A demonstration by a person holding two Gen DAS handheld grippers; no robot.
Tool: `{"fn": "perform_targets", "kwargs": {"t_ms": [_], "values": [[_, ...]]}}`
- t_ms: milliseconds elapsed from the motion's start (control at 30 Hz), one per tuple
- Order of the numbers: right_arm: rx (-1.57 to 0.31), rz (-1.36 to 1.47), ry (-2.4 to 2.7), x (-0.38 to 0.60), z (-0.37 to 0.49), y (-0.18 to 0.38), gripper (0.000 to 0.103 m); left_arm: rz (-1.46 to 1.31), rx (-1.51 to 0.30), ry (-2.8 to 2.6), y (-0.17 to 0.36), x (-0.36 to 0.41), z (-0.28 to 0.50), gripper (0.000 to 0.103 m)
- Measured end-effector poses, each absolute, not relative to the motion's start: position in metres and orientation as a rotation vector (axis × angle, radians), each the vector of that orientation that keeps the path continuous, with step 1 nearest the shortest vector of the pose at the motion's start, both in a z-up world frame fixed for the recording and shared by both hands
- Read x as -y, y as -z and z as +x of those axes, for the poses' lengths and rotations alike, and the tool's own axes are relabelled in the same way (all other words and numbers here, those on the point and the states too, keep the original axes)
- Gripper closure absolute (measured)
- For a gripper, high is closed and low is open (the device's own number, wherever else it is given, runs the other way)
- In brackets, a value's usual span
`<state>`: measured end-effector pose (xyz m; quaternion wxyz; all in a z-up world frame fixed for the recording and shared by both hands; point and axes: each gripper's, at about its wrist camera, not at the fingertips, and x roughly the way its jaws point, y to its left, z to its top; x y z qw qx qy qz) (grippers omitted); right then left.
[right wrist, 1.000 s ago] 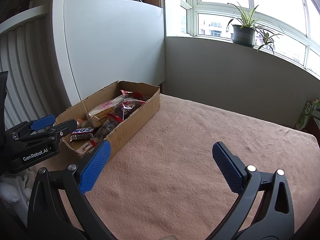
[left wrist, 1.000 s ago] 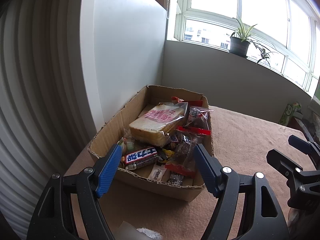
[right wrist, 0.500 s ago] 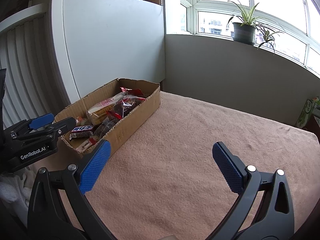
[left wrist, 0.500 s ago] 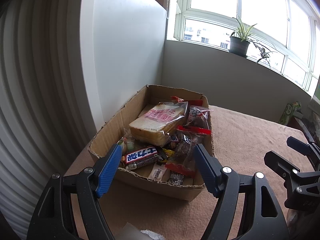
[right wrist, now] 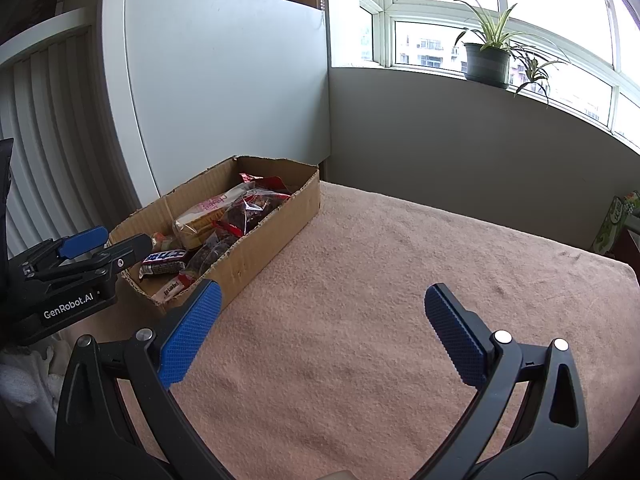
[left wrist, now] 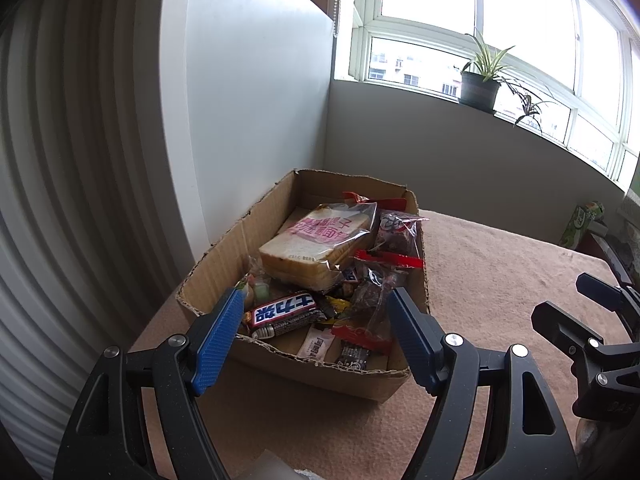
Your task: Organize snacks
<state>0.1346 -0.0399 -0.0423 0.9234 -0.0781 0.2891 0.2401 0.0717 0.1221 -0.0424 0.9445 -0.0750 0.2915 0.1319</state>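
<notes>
An open cardboard box (left wrist: 224,248) (right wrist: 276,228) of snacks stands at the table's left corner. It holds a bagged sliced bread loaf (left wrist: 316,246), a brown chocolate bar (left wrist: 284,314) (right wrist: 164,260), clear bags of dark pastries (left wrist: 396,232) and small packets. My left gripper (left wrist: 314,334) is open and empty, hovering at the box's near end; it also shows in the right wrist view (right wrist: 104,244). My right gripper (right wrist: 320,328) is open and empty above the bare cloth to the box's right; it also shows in the left wrist view (left wrist: 560,300).
A pink-brown cloth (right wrist: 400,280) covers the table. A white panel (left wrist: 248,100) and a grey wall stand behind the box. A potted plant (right wrist: 488,60) sits on the windowsill. A green carton (left wrist: 580,224) stands at the far right edge.
The right gripper has drifted slightly left, towards the box. The left gripper has barely moved. Both stay open and empty.
</notes>
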Motion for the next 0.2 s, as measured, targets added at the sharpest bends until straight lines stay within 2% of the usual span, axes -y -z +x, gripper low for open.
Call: {"fn": "perform_targets", "kwargs": {"t_ms": [200], "values": [[-0.601,-0.157,-0.496,0.041,0.1366,0.043,0.0,-0.151,-0.595,-0.267,0.043,-0.1215,0.0714,0.028]]}}
